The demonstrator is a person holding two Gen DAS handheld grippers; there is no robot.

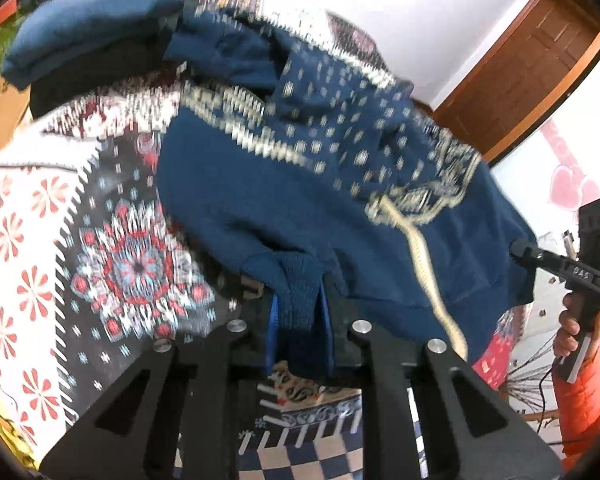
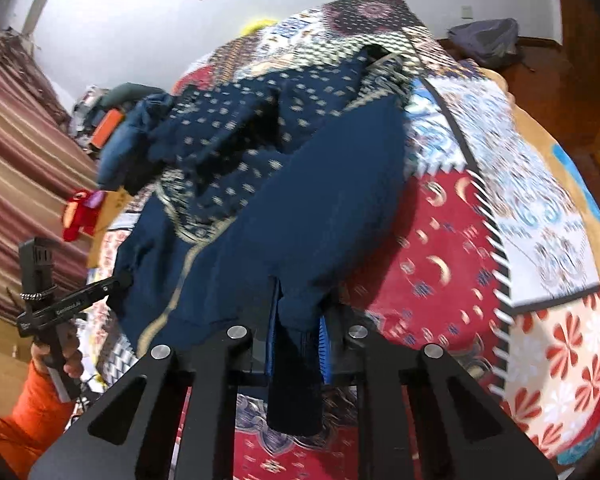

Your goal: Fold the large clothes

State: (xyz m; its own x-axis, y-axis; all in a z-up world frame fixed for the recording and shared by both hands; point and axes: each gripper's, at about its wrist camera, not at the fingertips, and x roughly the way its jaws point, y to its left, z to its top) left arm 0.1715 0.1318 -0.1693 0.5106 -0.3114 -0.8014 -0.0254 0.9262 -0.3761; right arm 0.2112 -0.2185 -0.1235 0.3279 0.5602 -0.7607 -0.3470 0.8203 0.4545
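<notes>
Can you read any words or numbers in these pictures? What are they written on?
"Genrobot.ai", faint and only roughly readable: white letters on the side of the left gripper, seen from the right wrist.
Short white marking on the right gripper, seen from the left wrist: too blurred to read.
Small white mark at the back end of the left gripper: too small to read.
The sweater and bedspread carry only patterns, no words.

Sweater (image 1: 300,184) on bedspread (image 1: 40,208)

**Open bedspread at the sides, clutter at the far end**

Bare patterned bedspread (image 2: 452,264) lies open beside the navy sweater (image 2: 300,184). Folded blue clothes (image 1: 92,20) crowd the far end; a red toy (image 2: 80,214) sits at the bed's edge.
</notes>
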